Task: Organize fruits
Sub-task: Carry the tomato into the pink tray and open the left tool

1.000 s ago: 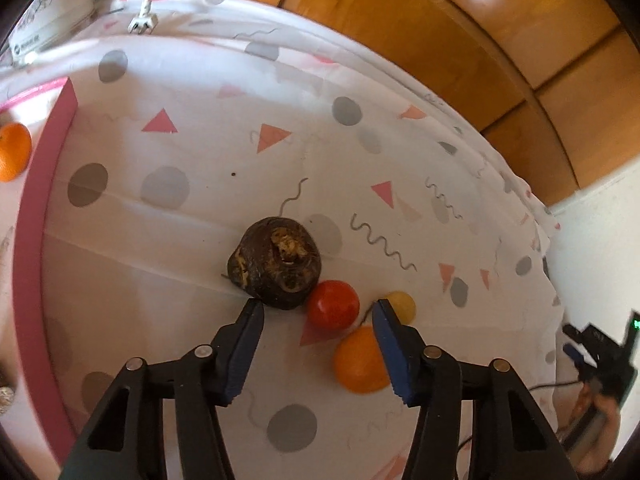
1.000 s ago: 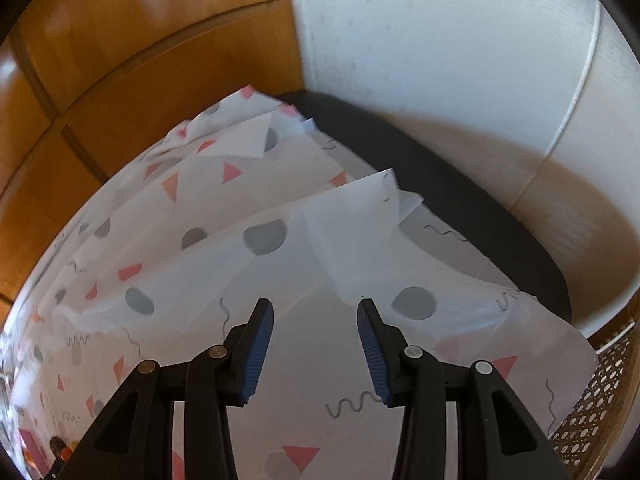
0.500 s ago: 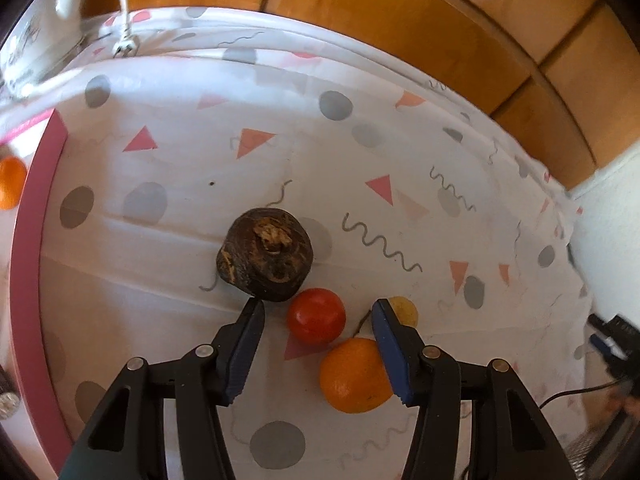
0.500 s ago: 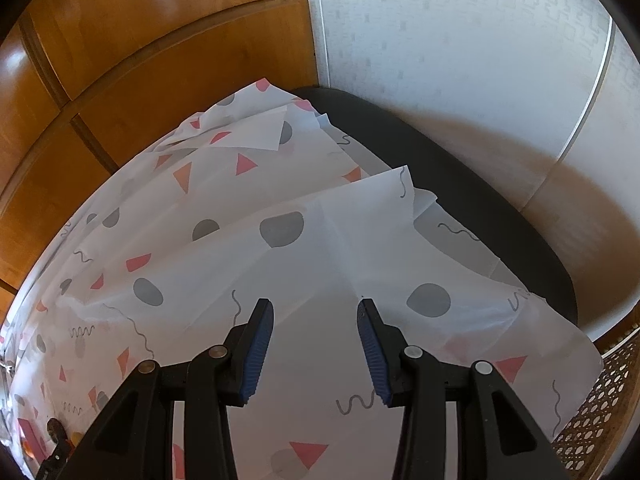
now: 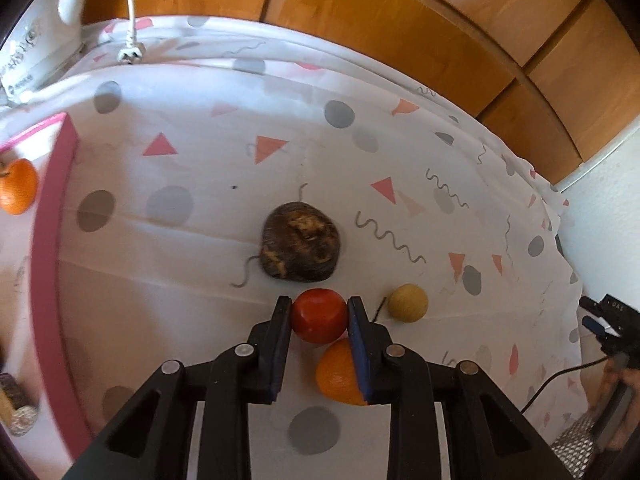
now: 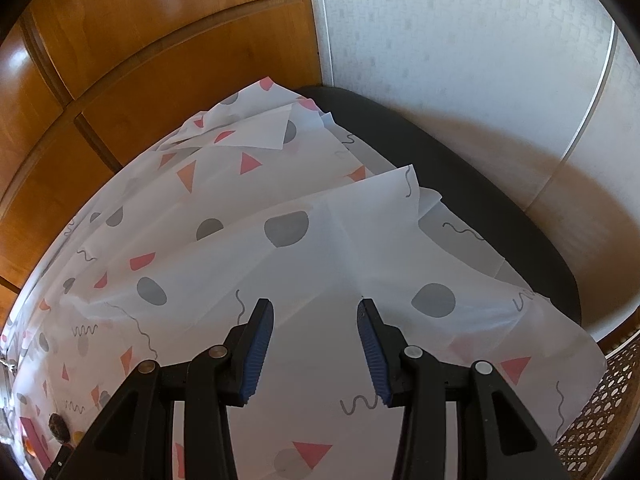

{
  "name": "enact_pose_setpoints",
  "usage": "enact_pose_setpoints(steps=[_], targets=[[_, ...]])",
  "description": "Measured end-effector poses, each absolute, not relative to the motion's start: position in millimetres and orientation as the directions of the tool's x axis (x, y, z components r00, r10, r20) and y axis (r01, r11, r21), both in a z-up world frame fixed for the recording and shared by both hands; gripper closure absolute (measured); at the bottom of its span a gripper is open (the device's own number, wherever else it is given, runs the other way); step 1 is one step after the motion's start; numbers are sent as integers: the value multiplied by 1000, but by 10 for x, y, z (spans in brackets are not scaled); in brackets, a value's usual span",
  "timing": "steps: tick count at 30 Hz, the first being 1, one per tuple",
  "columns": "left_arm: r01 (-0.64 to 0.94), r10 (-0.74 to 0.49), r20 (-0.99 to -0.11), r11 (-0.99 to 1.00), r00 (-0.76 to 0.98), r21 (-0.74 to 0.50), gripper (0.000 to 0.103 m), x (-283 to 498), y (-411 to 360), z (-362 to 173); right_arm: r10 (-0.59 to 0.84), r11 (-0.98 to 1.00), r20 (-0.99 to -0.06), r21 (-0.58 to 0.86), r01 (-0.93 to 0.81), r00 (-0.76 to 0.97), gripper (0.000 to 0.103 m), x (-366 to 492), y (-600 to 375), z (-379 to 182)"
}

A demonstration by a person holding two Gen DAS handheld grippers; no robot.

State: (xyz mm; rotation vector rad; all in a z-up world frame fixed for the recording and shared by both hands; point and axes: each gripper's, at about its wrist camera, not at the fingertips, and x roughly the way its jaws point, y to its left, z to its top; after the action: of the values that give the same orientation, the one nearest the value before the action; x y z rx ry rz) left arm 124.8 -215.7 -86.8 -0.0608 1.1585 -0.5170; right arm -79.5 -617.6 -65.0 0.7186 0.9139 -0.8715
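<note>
Left wrist view: one orange point(image 5: 17, 186) already sits past the pink tray rim point(image 5: 50, 248). On the cloth point(image 5: 200, 280) four remain: brown lump point(image 5: 300, 247), red tomato point(image 5: 319, 315), second orange point(image 5: 336, 376), small yellow fruit point(image 5: 407, 303). Your left gripper point(image 5: 319, 312) is closing, pads touching the tomato. Your right gripper point(image 6: 316, 320) hangs apart, empty.
</note>
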Motion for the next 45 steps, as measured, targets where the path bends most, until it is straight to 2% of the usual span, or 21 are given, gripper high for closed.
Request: enact_pose_setpoints(steps=[9,16,25,33,36,37,39,45], targets=[[365,-406,-837,890,367,-272,75,1089,-1812,-706,-323,466,-886,157,871,333,59,-804,-6191,-657],[318,-385,-799,913,462,-256,75,1049,-1264,-446,-318,486,-886,153,860,337,59,-780,-6162,-655],[104,-202,-806,979,557,-174,75,1337,-222,-436,-320,498,-884,148,854,340,59,-774,-6117,-641],[-21,-68,-815,995,575,-98,74,1650,271,-533,-328,502,-887,128,856,325,59,-748,-6106,-650],[-50,-52,-813,994,580,-100,73,1681,353,-551,-332,502,-887,120,856,320,59,-746,-6105,-651],[-54,-49,-811,994,583,-99,71,1667,364,-552,-333,501,-888,118,857,317,59,-746,-6107,-654],[-65,-47,-809,992,586,-104,59,1625,384,-560,-334,500,-889,115,859,314,59,-748,-6109,-655],[-71,-73,-814,988,576,-140,45,1419,335,-564,-337,499,-888,112,859,312,59,-749,-6105,-650]])
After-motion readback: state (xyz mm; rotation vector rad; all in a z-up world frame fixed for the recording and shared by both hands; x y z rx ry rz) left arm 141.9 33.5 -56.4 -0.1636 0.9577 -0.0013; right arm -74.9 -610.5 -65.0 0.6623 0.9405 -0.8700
